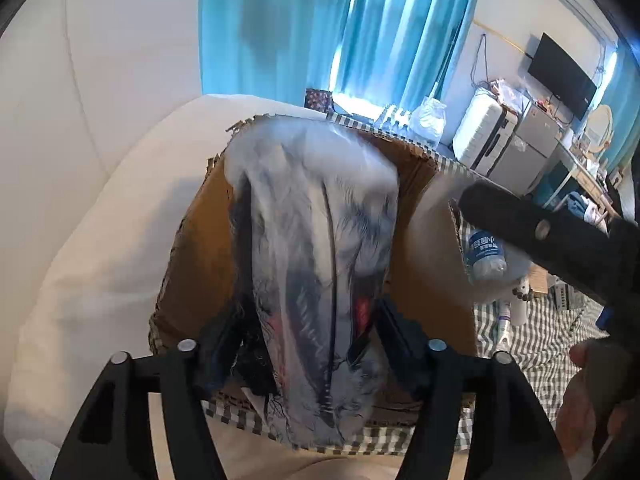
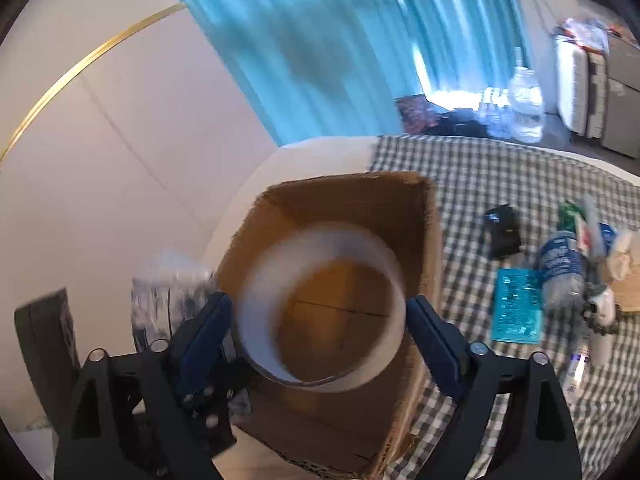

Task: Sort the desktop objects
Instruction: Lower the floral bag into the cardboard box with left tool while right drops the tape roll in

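My left gripper (image 1: 308, 332) is shut on a white cloth with a dark feather print (image 1: 316, 248); the cloth hangs over the open cardboard box (image 1: 192, 248). My right gripper (image 2: 320, 312) is shut on a white tape roll (image 2: 320, 240), held blurred above the same box (image 2: 424, 240), whose bare bottom shows through the ring. The right gripper's black body (image 1: 560, 236) shows at the right of the left wrist view. The cloth also shows at the left edge of the box in the right wrist view (image 2: 160, 288).
The box stands on a checked tablecloth (image 2: 480, 168) over a white round table. To the right lie a water bottle (image 2: 560, 268), a teal card (image 2: 516, 304), a black object (image 2: 502, 230), small bottles and wrappers. A blue curtain hangs behind.
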The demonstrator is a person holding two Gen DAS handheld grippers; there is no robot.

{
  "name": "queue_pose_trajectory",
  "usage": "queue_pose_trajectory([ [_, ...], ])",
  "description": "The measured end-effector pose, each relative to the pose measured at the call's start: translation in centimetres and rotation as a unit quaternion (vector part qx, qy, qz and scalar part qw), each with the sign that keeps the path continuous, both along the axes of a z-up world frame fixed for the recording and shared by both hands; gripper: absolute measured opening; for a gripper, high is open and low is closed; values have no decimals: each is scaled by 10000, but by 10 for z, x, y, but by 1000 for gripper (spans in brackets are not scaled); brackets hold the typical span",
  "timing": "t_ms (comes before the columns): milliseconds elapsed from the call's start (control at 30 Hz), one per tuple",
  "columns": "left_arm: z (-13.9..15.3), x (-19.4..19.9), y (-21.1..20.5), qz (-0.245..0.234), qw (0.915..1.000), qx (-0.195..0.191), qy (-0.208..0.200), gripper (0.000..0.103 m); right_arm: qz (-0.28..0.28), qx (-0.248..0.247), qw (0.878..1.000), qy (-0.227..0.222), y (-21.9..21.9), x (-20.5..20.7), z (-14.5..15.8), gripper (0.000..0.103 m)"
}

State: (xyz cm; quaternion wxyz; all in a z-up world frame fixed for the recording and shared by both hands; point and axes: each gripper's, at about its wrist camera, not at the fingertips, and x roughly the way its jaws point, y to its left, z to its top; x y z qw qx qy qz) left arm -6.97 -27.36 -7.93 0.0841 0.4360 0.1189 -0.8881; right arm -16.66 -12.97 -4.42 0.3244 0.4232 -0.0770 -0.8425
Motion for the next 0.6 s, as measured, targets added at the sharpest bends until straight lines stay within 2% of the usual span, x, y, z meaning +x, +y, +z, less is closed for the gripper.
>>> queue_pose_trajectory([
  [67,0,3,-1,6,9999,151,38,83,-42,-176,9998,95,7,3,9,91],
  [200,5,6,6,-26,9997,255,45,84,-218,-135,9990,356,19,16,30,92],
  [267,12,12,10,-93,9997,204,129,90,-286,-140,9980,540,29,27,41,92],
  [400,31,12,36,-268,9990,203,300,92,-542,-53,9945,890,55,51,64,92],
  [600,56,20,81,-576,9957,448,578,95,-1022,46,9866,1269,125,92,92,92],
])
